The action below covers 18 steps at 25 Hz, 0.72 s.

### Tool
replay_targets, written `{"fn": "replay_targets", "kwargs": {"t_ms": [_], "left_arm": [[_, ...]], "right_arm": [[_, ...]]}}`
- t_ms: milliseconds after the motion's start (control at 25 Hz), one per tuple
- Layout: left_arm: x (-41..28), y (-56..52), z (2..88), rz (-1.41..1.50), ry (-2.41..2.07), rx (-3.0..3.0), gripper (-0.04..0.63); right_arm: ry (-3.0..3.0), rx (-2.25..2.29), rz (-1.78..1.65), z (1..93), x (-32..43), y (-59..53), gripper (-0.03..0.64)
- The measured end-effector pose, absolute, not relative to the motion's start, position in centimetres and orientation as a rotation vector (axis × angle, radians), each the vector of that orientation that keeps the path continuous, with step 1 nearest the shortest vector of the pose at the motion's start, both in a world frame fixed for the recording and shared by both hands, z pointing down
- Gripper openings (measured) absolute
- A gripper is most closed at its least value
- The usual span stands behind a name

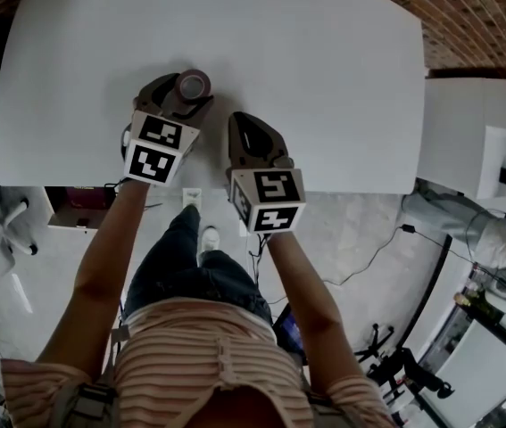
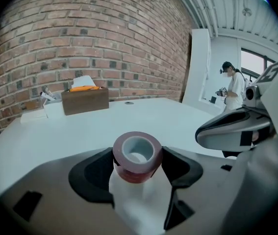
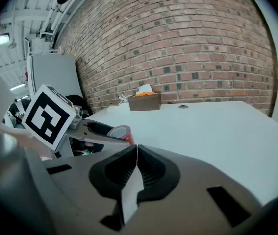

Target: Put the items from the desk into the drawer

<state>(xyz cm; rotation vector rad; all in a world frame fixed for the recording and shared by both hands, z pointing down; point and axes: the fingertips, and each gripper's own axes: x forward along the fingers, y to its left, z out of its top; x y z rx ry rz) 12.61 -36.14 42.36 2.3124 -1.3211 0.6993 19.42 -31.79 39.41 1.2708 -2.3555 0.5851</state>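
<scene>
Left claw [image 2: 138, 169]: closed on a roll of red tape [image 2: 137, 155], pads bearing on the roll's outer wall from either side, core hole facing up. The roll sits over the near part of the white table [image 1: 324, 78], left of centre. Whether it rests on the top or hangs just clear cannot be told.

Right claw [image 3: 137, 152]: jaws pressed together with nothing between them, held just beside the left claw over the table's near edge.

Other stock on table: brown box [image 2: 85, 100] with tissue showing at its top, at the far edge by the brick wall, well apart from both claws.

Drawer: not identified with certainty (an open white compartment [image 1: 56, 221] below the table's near-left edge may be it).

Handling, roll of red tape: judged light and stiff, a rigid core under wound layers. The outer face is likely smooth, so it could twist or slip if pinched off-centre. The best hold is across the roll with pads on opposite sides of the wall, as it is held now. Not fragile; it should tolerate a firm squeeze and a short drop into the drawer
</scene>
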Motion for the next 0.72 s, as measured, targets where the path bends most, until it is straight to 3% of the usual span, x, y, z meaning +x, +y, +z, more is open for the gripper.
{"fn": "replay_targets", "kwargs": {"t_ms": [720], "left_arm": [[10.9,-34.4,35.1,0.616,-1.451,2.373,0.302]], "right_arm": [[-2.452,1.279,0.495,35.5,18.6,-30.5,0.017]]}}
